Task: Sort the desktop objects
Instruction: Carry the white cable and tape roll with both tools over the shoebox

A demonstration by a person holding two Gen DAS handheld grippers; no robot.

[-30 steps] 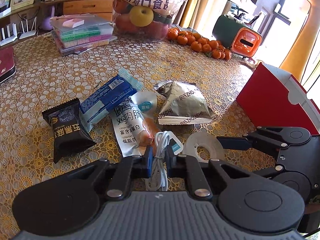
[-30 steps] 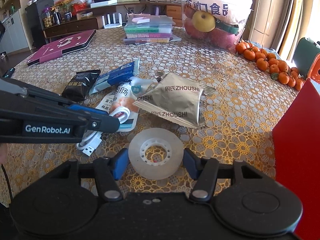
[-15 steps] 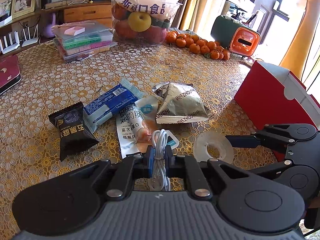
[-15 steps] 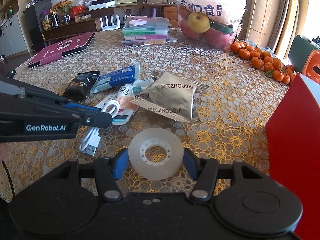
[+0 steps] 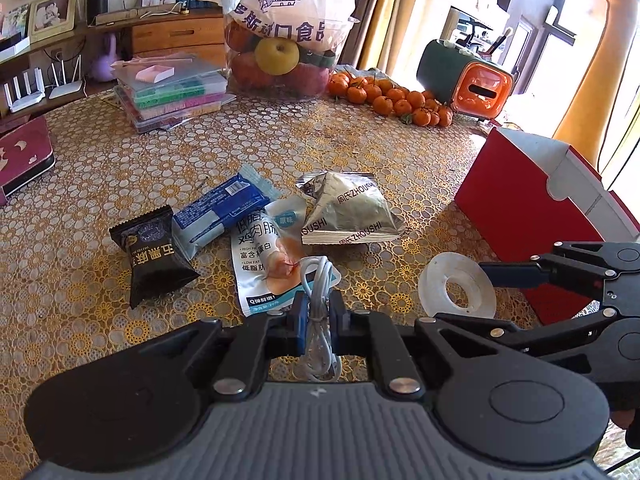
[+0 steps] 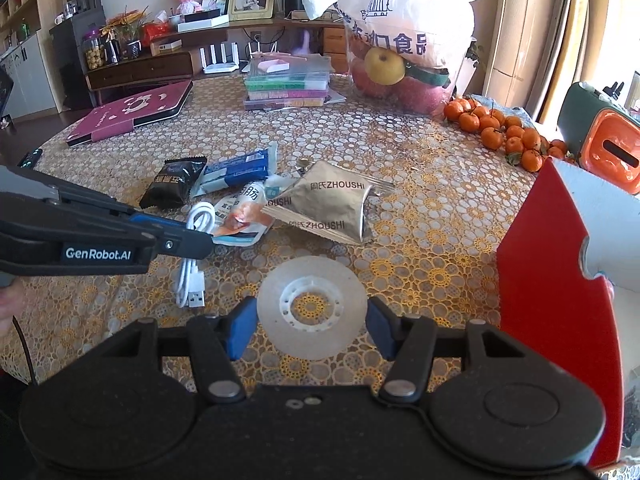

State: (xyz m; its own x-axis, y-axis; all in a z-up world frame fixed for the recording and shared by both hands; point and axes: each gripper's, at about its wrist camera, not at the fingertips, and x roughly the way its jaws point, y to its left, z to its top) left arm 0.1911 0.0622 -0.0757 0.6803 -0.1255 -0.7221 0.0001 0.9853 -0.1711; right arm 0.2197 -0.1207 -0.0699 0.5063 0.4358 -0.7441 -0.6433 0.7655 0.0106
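My left gripper (image 5: 319, 320) is shut on a coiled white USB cable (image 5: 320, 280), which hangs clear of the table; in the right wrist view the cable (image 6: 192, 280) dangles from that gripper (image 6: 200, 240). My right gripper (image 6: 311, 326) is shut on a clear roll of tape (image 6: 312, 308), its blue pads pressed on both sides of the roll (image 5: 456, 290). Snack packets lie on the table beyond: a black one (image 5: 154, 256), a blue one (image 5: 224, 208), a white sausage packet (image 5: 264, 264) and a silver packet (image 5: 348, 212).
An open red box (image 5: 516, 216) stands at the right, close to the tape. Farther back are tangerines (image 5: 392, 98), a bag of fruit (image 5: 280, 40), stacked plastic cases (image 5: 172, 92), an orange-and-green container (image 5: 468, 80) and a maroon book (image 6: 132, 114). A lace cloth (image 5: 100, 160) covers the table.
Both grippers have risen and pulled back a little, each with its load. The cable has come off the table and the snack packets look farther away.
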